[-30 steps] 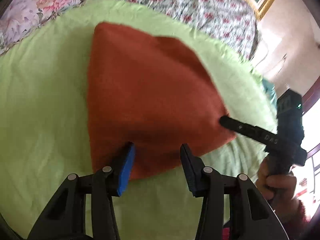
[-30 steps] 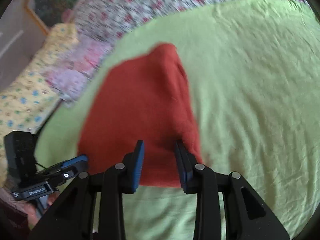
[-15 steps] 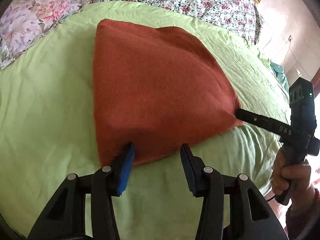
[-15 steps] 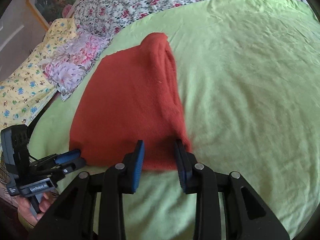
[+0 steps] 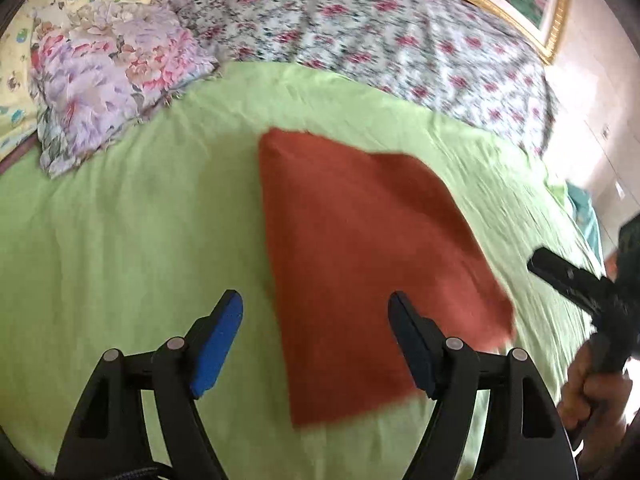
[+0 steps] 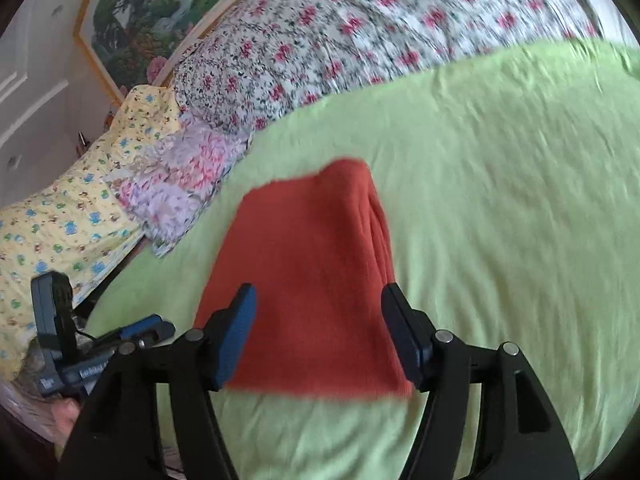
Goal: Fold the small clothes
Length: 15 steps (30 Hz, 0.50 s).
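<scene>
Both grippers hang over the bed (image 5: 120, 240) with jaws spread wide and nothing between them: the left gripper (image 5: 312, 336) points down past the near left edge of the folded red cloth (image 5: 360, 264), the right gripper (image 6: 318, 336) straddles its near edge. That cloth lies flat on the green sheet (views blurred), short of the floral pillow (image 5: 108, 76).
</scene>
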{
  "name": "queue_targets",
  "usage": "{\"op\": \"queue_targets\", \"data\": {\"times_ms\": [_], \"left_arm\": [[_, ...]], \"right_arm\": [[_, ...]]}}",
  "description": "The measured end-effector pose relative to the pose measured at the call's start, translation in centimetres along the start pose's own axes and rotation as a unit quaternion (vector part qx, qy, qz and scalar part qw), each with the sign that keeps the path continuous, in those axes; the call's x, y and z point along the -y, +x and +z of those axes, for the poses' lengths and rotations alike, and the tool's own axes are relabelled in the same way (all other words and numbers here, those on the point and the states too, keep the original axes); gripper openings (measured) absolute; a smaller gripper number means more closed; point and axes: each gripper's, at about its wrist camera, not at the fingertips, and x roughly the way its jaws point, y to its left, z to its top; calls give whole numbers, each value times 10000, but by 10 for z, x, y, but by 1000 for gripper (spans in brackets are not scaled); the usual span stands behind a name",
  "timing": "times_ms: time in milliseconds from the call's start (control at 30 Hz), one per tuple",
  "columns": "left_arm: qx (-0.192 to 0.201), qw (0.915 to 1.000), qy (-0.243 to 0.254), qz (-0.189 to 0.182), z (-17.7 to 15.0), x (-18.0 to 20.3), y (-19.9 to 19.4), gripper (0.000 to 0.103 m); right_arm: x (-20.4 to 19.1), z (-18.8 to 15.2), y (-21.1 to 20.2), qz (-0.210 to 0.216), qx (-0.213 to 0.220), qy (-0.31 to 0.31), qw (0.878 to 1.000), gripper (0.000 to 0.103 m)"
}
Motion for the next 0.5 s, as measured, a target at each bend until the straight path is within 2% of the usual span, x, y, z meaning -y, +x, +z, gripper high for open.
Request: {"op": "queue_targets", "data": {"times_ms": [100, 167, 367, 433, 467, 500], "left_arm": [[-32, 9997, -140, 184, 32, -9, 25, 74], [-91, 9994, -203, 255, 48, -13, 41, 72], [-275, 9974, -401, 523, 81, -34, 90, 72], [-393, 9952, -548, 703, 88, -45, 110, 70], [-451, 9944, -598, 746, 89, -48, 117, 69], [-535, 9932, -647, 807, 90, -53, 125, 68]], "right_arm": [[-6, 22, 29, -59, -125, 19, 9999, 63], [-10, 36, 46, -81, -164, -28, 9998, 54], [-3, 66, 95, -498, -367, -163, 9980, 52], [9, 69, 119, -793, -633, -80, 9948, 44], [16, 69, 129, -973, -773, 7, 9923, 34], [26, 68, 139, -1101, -914, 131, 9896, 32]]}}
